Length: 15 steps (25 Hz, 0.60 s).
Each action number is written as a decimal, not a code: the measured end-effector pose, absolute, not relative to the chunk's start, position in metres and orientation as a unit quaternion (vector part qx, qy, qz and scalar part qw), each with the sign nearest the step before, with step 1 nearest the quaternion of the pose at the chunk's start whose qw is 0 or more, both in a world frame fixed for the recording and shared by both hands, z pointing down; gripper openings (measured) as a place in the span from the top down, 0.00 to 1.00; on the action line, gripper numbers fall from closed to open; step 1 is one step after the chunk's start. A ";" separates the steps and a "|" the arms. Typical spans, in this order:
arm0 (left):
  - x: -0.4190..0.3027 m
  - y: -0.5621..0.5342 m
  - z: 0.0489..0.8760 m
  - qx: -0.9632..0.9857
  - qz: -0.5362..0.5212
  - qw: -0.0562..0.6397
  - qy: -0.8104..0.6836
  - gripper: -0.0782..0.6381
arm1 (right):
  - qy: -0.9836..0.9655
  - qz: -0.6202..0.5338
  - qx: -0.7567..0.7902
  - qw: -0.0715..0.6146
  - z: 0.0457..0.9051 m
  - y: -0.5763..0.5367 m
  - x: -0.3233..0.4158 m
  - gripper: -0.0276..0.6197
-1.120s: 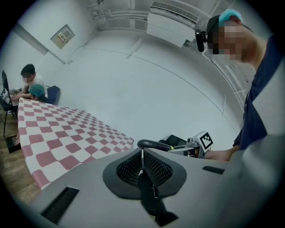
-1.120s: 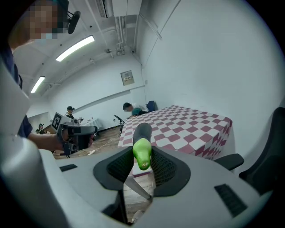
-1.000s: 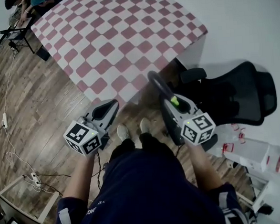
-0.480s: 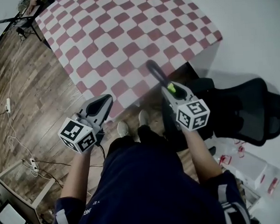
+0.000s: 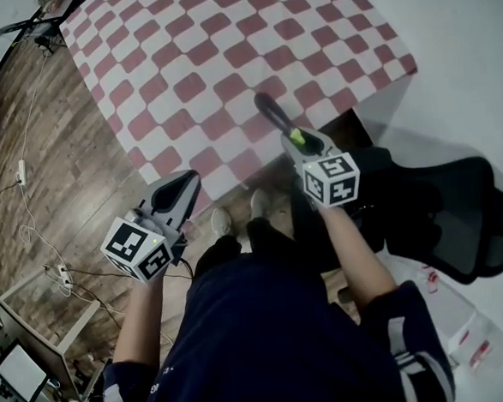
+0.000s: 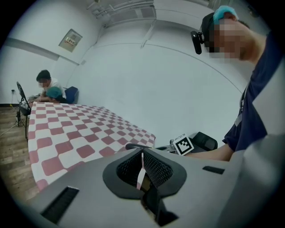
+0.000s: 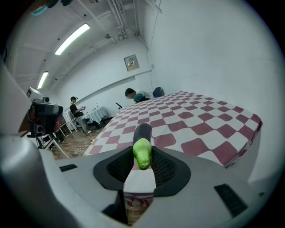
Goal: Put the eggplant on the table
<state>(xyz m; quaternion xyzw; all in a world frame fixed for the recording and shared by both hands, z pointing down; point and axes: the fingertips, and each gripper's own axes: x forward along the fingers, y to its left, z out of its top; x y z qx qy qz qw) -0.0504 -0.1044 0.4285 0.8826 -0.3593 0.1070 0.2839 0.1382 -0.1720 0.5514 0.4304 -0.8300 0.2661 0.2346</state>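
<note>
The eggplant [image 5: 270, 114] is dark purple with a green stem end [image 7: 142, 153]. My right gripper [image 5: 294, 141] is shut on it near the stem, and the dark body pokes out ahead of the jaws. It hangs just above the near edge of the red-and-white checkered table [image 5: 215, 52]. In the right gripper view the eggplant [image 7: 142, 132] points out over the cloth [image 7: 196, 120]. My left gripper [image 5: 184, 182] sits lower and to the left, off the table's near corner, over the wood floor. Its jaws [image 6: 141, 168] are shut with nothing between them.
A black office chair [image 5: 446, 212] stands to the right of the person's legs. Cables and a power strip [image 5: 57, 274] lie on the wood floor at the left. People sit at the table's far end [image 6: 48, 87]. The person's shoes [image 5: 221, 222] are by the table's edge.
Both grippers have moved forward towards the table. The right one, with the eggplant in it, has gone from in front of the table's edge to just over it.
</note>
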 end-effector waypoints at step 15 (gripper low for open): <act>-0.038 -0.103 0.454 0.865 0.123 0.318 -0.369 0.84 | -0.805 0.267 0.426 0.316 0.635 -0.179 0.138 0.76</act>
